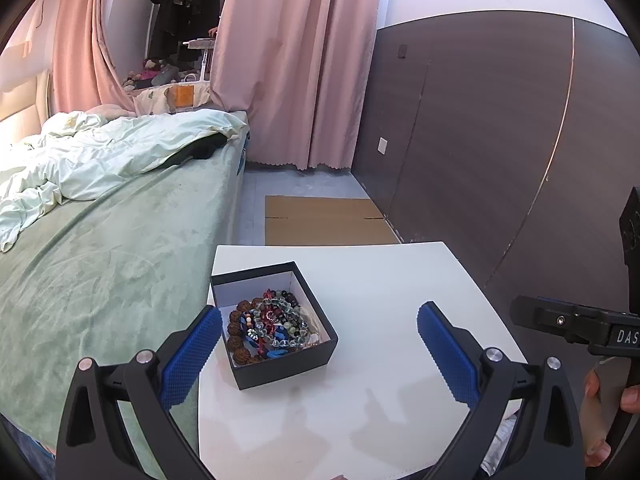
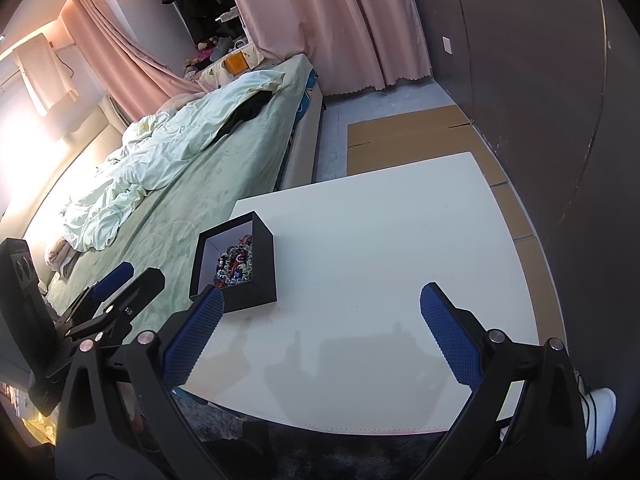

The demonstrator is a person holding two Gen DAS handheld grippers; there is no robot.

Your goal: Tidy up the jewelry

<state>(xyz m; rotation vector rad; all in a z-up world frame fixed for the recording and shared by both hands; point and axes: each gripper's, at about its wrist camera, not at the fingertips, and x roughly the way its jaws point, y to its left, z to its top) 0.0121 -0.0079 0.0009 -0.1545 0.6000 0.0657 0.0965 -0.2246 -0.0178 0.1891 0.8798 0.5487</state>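
While both tools hover above the white table (image 1: pixel 380 400), the left gripper (image 1: pixel 320 356) stands spread wide, its 2 blue pads gripping nothing, one pad just beside the black box (image 1: pixel 280 368). The right gripper (image 2: pixel 320 340) is likewise wide apart and empty. Beaded jewelry (image 1: pixel 268 328) lies heaped inside the box, near the table's bed-side edge.

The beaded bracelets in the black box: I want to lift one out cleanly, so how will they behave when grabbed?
The bracelets are strings of round beads, so one will likely hang limp and droop from the jaws. They lie piled and overlapping in the box, so neighbours may well snag and come up together. The beads look smooth and glossy, so a pinch might slip off.
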